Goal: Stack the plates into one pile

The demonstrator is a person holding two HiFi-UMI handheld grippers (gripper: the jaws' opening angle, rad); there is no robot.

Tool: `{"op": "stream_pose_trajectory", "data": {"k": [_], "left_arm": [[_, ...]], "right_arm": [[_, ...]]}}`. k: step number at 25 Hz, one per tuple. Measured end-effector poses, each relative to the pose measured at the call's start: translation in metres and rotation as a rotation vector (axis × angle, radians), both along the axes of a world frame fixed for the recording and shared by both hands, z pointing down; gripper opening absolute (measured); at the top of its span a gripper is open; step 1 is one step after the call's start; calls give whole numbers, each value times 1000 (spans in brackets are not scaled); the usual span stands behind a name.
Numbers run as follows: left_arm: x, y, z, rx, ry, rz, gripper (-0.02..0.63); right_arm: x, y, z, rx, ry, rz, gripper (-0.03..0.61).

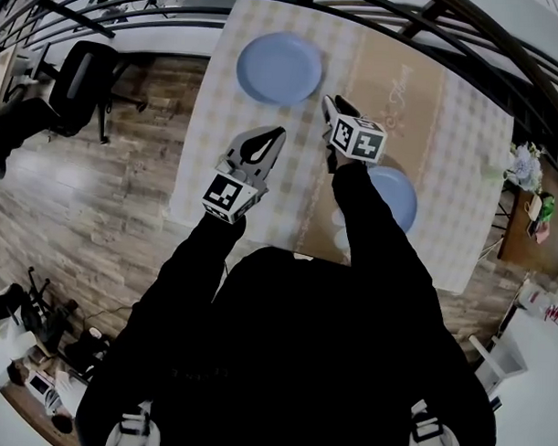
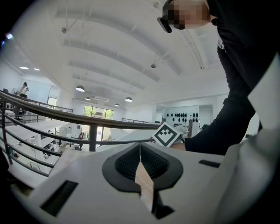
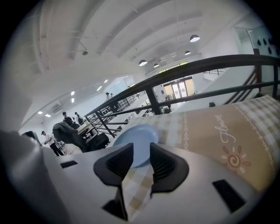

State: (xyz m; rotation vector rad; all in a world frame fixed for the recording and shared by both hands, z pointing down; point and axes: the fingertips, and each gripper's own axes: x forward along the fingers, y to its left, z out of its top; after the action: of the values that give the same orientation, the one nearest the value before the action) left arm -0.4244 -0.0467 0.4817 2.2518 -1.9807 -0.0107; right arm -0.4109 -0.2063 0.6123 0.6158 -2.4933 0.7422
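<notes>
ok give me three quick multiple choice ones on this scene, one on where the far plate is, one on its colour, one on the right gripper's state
1. Where is the far plate?
A. lying alone on the far part of the table
B. stacked on another plate
C. lifted in the air

2. What colour is it?
A. red
B. light blue
C. black

3. How do the jaws of the right hand-held gripper stand?
A. clamped on a plate
B. pressed together
C. apart with nothing between them

Answers:
1 A: the head view shows it flat on the checked cloth by itself.
2 B: the head view and the right gripper view both show it pale blue.
3 C: the right gripper view shows a gap between the jaws, with only the cloth and the plate further off seen through it.
</notes>
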Motion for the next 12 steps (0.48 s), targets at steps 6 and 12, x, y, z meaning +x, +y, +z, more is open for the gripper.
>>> {"op": "stream_pose_trajectory", "data": {"k": [6,12], "left_arm": [[-25,-12,9,-5,17,-23,20],[-41,-20,17,-13,42,-32,20]], "right_arm": [[-29,-21,34,-44,85,66,142],[-46,-31,73,-98,169,90,159]]}}
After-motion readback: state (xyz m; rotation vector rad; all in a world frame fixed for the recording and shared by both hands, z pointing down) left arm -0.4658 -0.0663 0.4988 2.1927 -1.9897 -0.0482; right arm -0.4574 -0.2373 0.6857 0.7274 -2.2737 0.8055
